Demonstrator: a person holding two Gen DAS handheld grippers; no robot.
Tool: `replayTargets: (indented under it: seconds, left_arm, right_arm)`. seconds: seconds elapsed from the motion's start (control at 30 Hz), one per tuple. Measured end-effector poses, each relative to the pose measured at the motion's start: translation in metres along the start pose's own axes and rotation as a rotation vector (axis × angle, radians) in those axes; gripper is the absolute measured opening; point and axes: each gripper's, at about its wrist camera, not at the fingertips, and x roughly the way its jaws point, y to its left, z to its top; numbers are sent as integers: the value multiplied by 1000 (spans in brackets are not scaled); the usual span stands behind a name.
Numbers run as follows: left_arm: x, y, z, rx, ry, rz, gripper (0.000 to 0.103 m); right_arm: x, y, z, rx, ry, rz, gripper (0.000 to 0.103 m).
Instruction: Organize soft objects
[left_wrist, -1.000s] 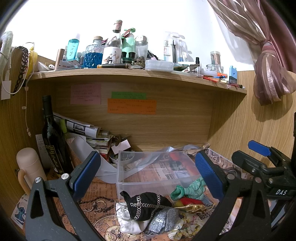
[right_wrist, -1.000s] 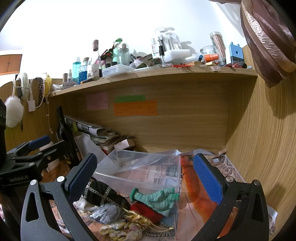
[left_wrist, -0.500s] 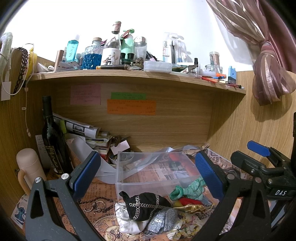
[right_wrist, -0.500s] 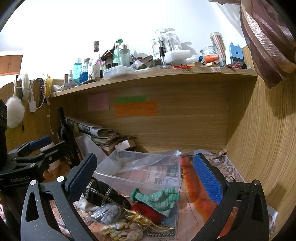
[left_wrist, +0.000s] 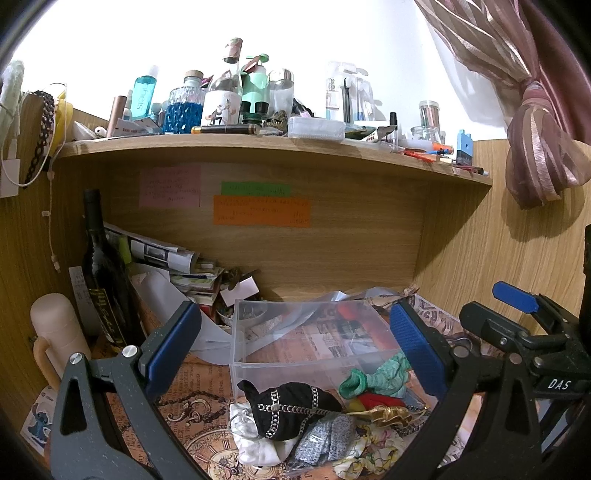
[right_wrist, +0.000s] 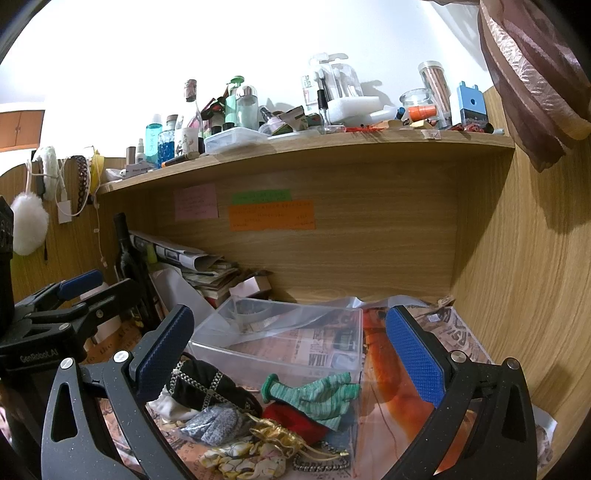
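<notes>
Almost nothing changed since 1 second ago: same spots for both grippers, only a slight drift in view. Left gripper (left_wrist: 295, 343) wide open, holding nothing, hovering over the pile. Right gripper (right_wrist: 290, 345) likewise spread wide and bare, just beside it on the right.

Soft things heaped on the printed paper (left_wrist: 192, 402) against the near wall of the clear plastic box (left_wrist: 314, 332): black pouch with chain (left_wrist: 291, 400) on top of a white cloth (left_wrist: 255, 446), grey pouch (left_wrist: 325, 437) touching it, green glove (right_wrist: 314, 393) leaning on the box wall over a red piece (right_wrist: 291, 413), gold pouch (right_wrist: 277, 435) and floral scrunchie (right_wrist: 243, 459) nearest.

Dark bottle (left_wrist: 103, 273) and paper stack (left_wrist: 177, 262) crowding the left; wooden side wall (right_wrist: 517, 277) close on the right; shelf (left_wrist: 258, 147) overhead. Open room inside the box and above the pile.
</notes>
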Motion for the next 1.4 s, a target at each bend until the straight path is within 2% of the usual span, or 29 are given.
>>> replayTargets:
  seconds: [0.1, 0.27, 0.57, 0.8, 0.83, 0.93, 1.03, 1.07, 1.13, 1.2, 1.23, 1.27, 1.37, 1.4]
  left_arm:
    - [5, 0, -4, 5, 20, -8, 103]
    - [25, 0, -19, 22, 100, -26, 103]
    - [70, 9, -57, 0, 284, -65, 103]
    - [98, 20, -82, -25, 379, -67, 103]
    - [101, 22, -85, -35, 389, -68, 101]
    - [108, 27, -90, -52, 423, -83, 80]
    - [115, 31, -93, -74, 436, -97, 70]
    - [116, 32, -94, -77, 437, -104, 64]
    - [118, 33, -94, -79, 441, -117, 59]
    - [120, 32, -95, -83, 445, -128, 51]
    - [120, 32, -96, -84, 448, -134, 44]
    - [121, 33, -95, -86, 451, -137, 37]
    - [119, 34, -93, -90, 440, -131, 33]
    - [118, 35, -91, -90, 430, -132, 32]
  right_arm:
    - [5, -3, -2, 6, 13, -1, 103]
    - [18, -12, -13, 15, 64, -13, 103]
    - [52, -33, -45, 42, 229, -26, 103]
    - [81, -50, -70, 81, 356, 11, 103]
    - [87, -51, -73, 85, 372, 17, 103]
    - [100, -54, -79, 94, 409, 27, 103]
    - [112, -60, -84, 115, 438, 28, 102]
    - [115, -62, -85, 123, 444, 32, 99]
    - [119, -64, -87, 139, 456, 44, 93]
    - [124, -64, -88, 145, 468, 57, 84]
    - [125, -63, -90, 145, 475, 63, 81]
    - [126, -63, -91, 141, 480, 63, 73]
    - [127, -63, -93, 130, 484, 56, 50]
    - [126, -63, -93, 132, 478, 57, 48]
